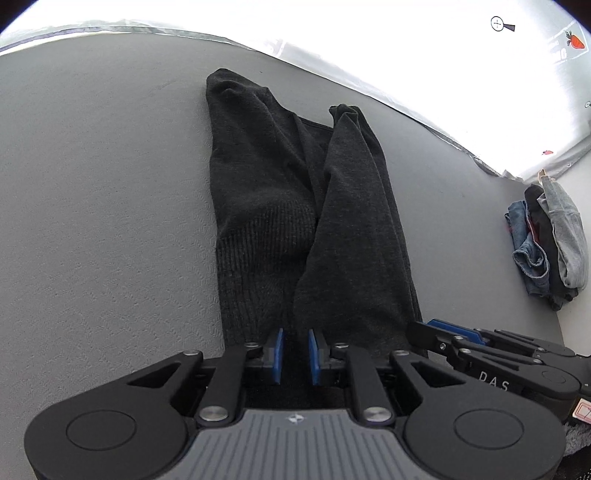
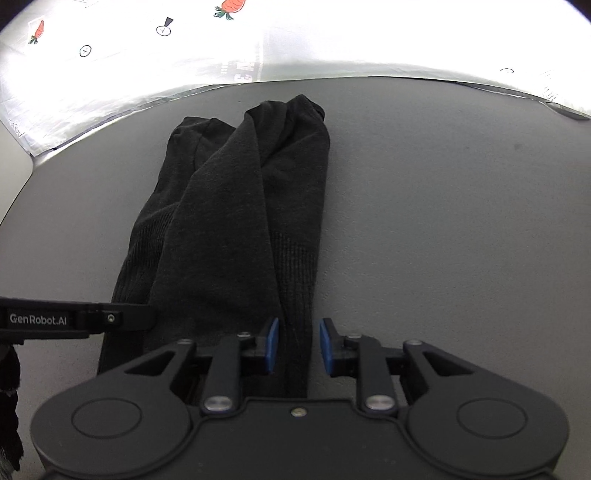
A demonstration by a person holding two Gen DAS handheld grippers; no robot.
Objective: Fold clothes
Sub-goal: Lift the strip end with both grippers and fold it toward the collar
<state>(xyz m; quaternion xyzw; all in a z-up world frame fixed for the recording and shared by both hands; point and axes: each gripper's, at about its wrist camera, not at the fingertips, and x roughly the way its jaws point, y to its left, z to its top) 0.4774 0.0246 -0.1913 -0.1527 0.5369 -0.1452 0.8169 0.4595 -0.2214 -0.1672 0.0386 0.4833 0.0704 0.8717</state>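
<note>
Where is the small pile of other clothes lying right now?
In the left wrist view, the pile of clothes sits at the right edge of the grey table, right of the dark sweater and beyond the right gripper.

We see the right gripper pointing down at the near end of a dark knit garment, folded lengthwise into a long strip on the grey table. Blue pads sit either side of the strip's right edge; fabric runs between them, with a visible gap on the right-hand pad's side, so contact is unclear. The garment stretches straight ahead of the fingers, an upper layer lapping diagonally over ribbed knit. Left of the gripper, the left gripper's black finger reaches in, tip at the strip's left edge. Beyond the table's far edge lies a bright white sheet with carrot prints.
</note>
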